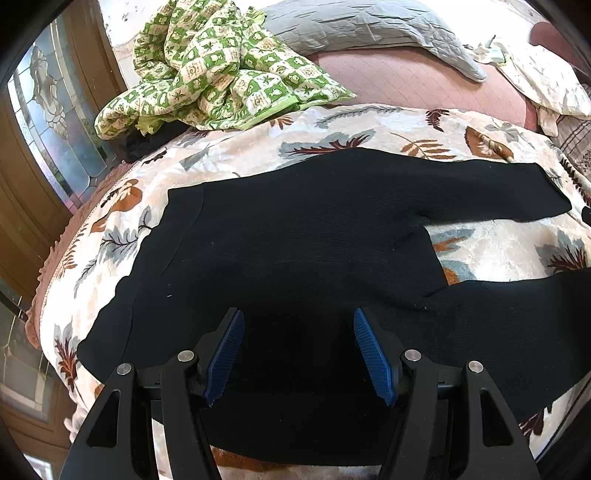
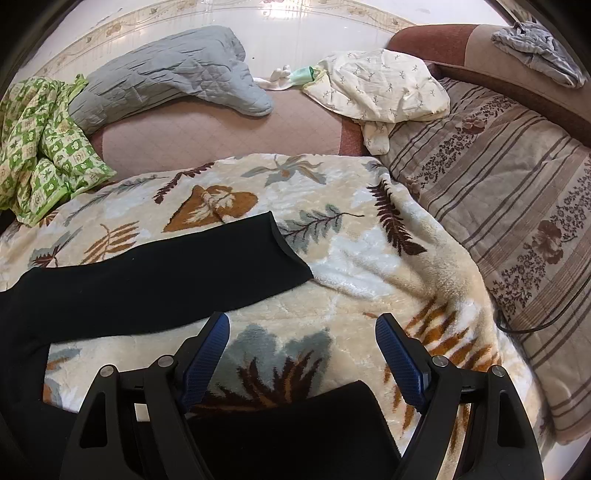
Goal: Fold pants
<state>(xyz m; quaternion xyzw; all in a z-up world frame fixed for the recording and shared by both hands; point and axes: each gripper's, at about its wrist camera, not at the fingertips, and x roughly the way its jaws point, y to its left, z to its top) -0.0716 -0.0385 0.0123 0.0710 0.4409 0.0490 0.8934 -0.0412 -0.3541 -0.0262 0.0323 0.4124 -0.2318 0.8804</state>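
Fingers of both grippers hang wide apart, holding nothing, above the black pants (image 1: 295,229).
Spread flat on the leaf blanket (image 2: 332,240): left gripper (image 1: 299,354) over the waist end, right gripper (image 2: 301,358) over the near leg's hem; legs run lengthwise between them.

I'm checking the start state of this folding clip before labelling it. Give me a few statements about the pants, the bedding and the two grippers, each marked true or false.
1. The black pants lie spread on the leaf-print blanket with their two legs apart. True.
2. The left gripper is clamped on the waistband. False: its jaws stand open above the pants, gripping nothing.
3. The right gripper is open, with only blanket and a leg end below it. True.
4. The green checked quilt covers the pants. False: it sits bunched beyond them, near the grey quilted cover.
5. The pants are already folded in half. False: both legs lie separate and unfolded.
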